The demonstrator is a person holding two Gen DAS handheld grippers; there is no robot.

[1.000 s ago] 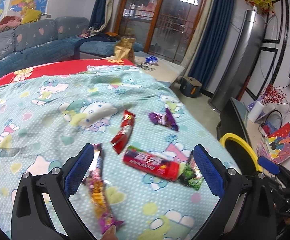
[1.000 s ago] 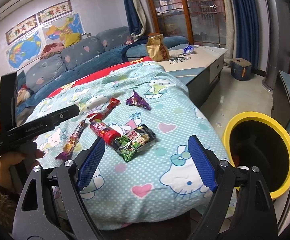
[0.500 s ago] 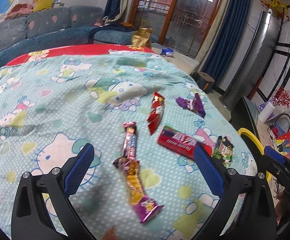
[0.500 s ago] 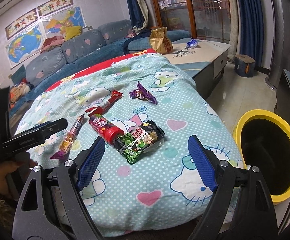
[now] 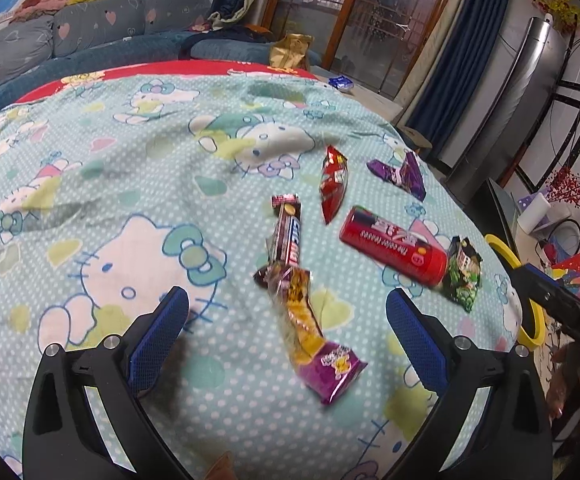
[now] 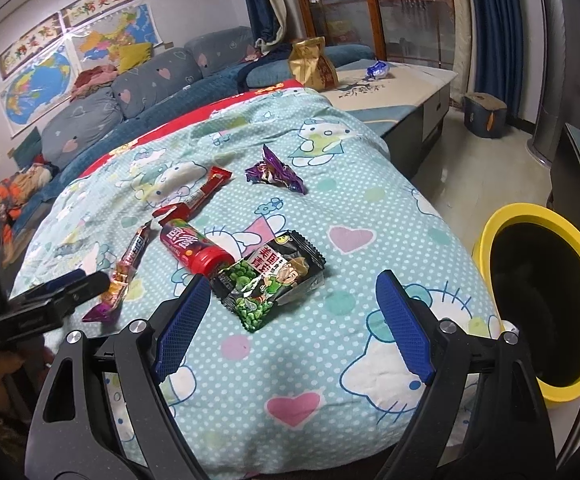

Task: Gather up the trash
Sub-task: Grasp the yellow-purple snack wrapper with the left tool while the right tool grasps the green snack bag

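- While both grippers hang over the bed, the left gripper (image 5: 287, 312) has its blue pads spread wide with nothing clamped; the long yellow-and-purple wrapper (image 5: 310, 332) lies on the blanket in the gap between them, untouched.
- Just beyond that wrapper's far end, a dark candy bar wrapper (image 5: 287, 232) lies end to end with it.
- Right gripper (image 6: 290, 312) is likewise spread apart and empty, its pads either side of the green-pea snack packet (image 6: 271, 280), which lies flat on the blanket.
- Touching that packet's far corner is the red tube (image 6: 193, 250), lying on its side.
- Farther off lie a red stick wrapper (image 6: 199, 196) and a crumpled purple wrapper (image 6: 275, 172), set apart from each other.
- All of this rests on the teal cartoon-cat blanket (image 6: 370, 208).
- Beside the bed, at the right, stands the yellow-rimmed bin (image 6: 490, 232), its dark mouth facing the camera.
- Behind the bed are a blue sofa (image 6: 149, 80) and a low table with a gold bag (image 6: 312, 64).
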